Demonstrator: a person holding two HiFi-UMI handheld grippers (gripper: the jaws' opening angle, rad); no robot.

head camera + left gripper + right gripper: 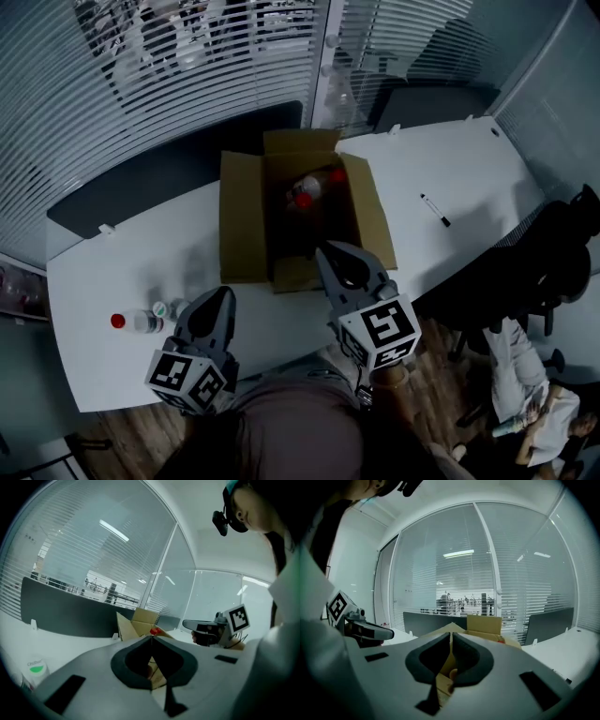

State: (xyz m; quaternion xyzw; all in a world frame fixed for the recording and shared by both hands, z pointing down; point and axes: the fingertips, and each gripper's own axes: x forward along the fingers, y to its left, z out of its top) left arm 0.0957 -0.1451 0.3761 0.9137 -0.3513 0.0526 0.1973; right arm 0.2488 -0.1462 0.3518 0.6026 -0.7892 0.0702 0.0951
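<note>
Lying far left: a red-capped bottle (131, 322), apparently on its side, with a green-capped bottle (161, 308) just beside it, both near the front edge of the white table (112, 262).
Left gripper (226, 294): just right of the green-capped bottle and not touching it. Its own view shows the jaws pressed together with nothing between them (151, 639).
Left, handling (judgement): the jaws need to part wide before meeting either bottle. Take the body rather than the cap, squarely across, since a bottle lying down is likely to roll.
Cardboard box (244, 220): mid-table, open, flaps spread. Loose bottles (305, 192) with red caps lie at its far end.
Right gripper (326, 251): over the box's near flap, jaws closed on nothing (451, 634).
Right, handling (judgement): stay above the flap, because a low pass would probably push the box.
Marker (434, 210): on the table, well apart to the right.
</note>
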